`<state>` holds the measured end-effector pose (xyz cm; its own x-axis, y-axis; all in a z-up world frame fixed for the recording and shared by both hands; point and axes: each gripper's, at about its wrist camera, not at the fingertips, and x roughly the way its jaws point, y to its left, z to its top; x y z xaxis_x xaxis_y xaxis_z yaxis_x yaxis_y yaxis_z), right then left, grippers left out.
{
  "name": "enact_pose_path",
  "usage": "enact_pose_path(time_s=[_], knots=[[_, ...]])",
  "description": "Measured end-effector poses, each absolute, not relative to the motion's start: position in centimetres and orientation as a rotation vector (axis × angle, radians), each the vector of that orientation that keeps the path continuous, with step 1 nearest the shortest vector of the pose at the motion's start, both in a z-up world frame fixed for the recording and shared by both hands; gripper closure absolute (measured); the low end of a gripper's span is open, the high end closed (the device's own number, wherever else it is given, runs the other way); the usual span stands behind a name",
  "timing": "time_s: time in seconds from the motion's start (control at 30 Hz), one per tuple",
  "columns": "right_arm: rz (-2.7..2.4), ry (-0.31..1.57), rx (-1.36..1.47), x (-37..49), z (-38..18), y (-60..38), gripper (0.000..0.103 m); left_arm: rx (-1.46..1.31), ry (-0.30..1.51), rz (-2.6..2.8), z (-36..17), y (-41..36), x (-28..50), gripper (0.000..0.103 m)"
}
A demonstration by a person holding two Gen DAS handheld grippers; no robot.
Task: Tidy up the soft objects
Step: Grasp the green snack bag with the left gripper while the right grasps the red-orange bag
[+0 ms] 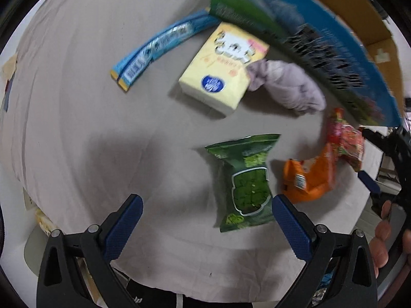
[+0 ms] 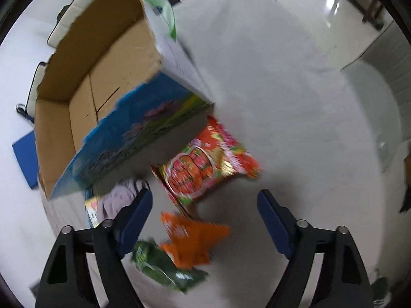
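In the left wrist view a green snack bag [image 1: 244, 182], an orange packet [image 1: 310, 177], a red-pink packet [image 1: 346, 141], a yellow tissue pack [image 1: 221, 71], a lilac cloth [image 1: 287, 84] and a long blue pack [image 1: 164, 46] lie on the beige cloth. My left gripper [image 1: 206, 209] is open and empty, just in front of the green bag. My right gripper [image 2: 205, 202] is open and empty above the orange packet [image 2: 192, 238] and the red-pink packet [image 2: 203, 166]; it also shows at the right of the left wrist view [image 1: 377, 159]. The green bag [image 2: 164, 267] lies below it.
An open cardboard box [image 2: 84, 89] with a blue-green printed side [image 1: 295, 36] stands at the back, right behind the packets. The cloth-covered table [image 2: 282, 102] stretches right and ends at a rounded edge above the glossy floor [image 2: 372, 38].
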<state>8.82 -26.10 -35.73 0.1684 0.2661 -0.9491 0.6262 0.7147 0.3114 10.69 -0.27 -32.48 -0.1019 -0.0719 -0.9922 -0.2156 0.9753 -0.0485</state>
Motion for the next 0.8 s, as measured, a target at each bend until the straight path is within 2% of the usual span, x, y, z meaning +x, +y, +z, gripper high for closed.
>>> enact_pose_path(time_s=[0.13, 0.3, 0.33, 0.37, 0.5, 0.63, 0.77, 0.8], knots=[[-0.317, 1.383, 0.796, 10.3, -37.3, -24.9, 0.02, -0.252, 1.705, 0.158, -34.3, 0.3, 10.2, 0.0], [-0.351, 1.432, 0.716, 11.9, -39.4, -22.7, 0.022, -0.262, 1.736, 0.171, -36.0, 0.7, 9.6, 0.0], [-0.346, 1.459, 0.688, 11.9, -39.9, -22.3, 0.029, -0.259, 1.739, 0.167, -36.4, 0.6, 9.4, 0.0], [-0.326, 1.469, 0.671, 11.8, -40.1, -22.2, 0.03, -0.256, 1.743, 0.159, -36.6, 0.6, 9.4, 0.0], [-0.274, 1.544, 0.524, 11.4, -39.7, -22.2, 0.044, -0.24, 1.752, 0.119, -37.3, 0.2, 9.1, 0.0], [-0.181, 1.645, 0.385, 10.0, -39.8, -22.9, 0.044, -0.244, 1.775, 0.079, -38.4, -0.6, 9.0, 0.0], [-0.173, 1.594, 0.453, 9.6, -39.5, -24.0, 0.043, -0.246, 1.777, 0.043, -39.7, -1.8, 9.5, 0.0], [-0.188, 1.568, 0.466, 10.0, -39.2, -24.1, 0.039, -0.232, 1.775, 0.033, -40.2, -2.2, 9.5, 0.0]])
